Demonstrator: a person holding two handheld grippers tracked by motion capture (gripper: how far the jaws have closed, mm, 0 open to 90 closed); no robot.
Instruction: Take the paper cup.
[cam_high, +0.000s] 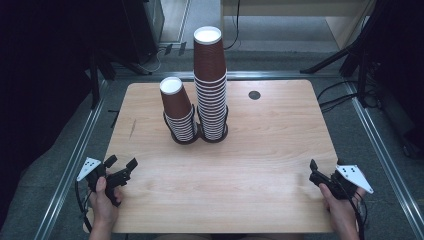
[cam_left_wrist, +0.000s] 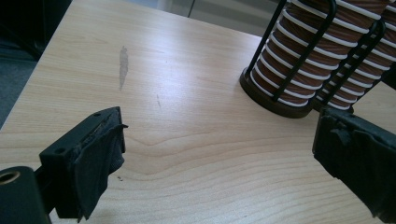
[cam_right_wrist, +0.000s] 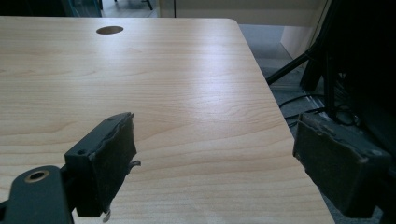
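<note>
The two stacks of brown paper cups (cam_high: 197, 100) stand upright, far across the tabletop (cam_high: 260, 150). The left gripper (cam_high: 120, 167) is nearer, its jaws wide and empty. The right gripper (cam_high: 313, 170) is also wide and empty.

From where I sit, the high view is evenly lit from overhead: the table (cam_high: 235, 150) is bright and clear, while the surroundings at 9 and 3 o'clock fall into near black. The cup stacks (cam_high: 210, 85) cast only short, soft shadows at their bases. In the right gripper view a pale sheen of glare crosses the wood (cam_right_wrist: 205, 93) near the centre, running toward 6 o'clock. In the left gripper view the near black pads (cam_left_wrist: 100, 158) look soft and slightly out of focus, as do the cups (cam_left_wrist: 303, 60) at 1 o'clock. I see mild softness throughout, no motion blur.
</note>
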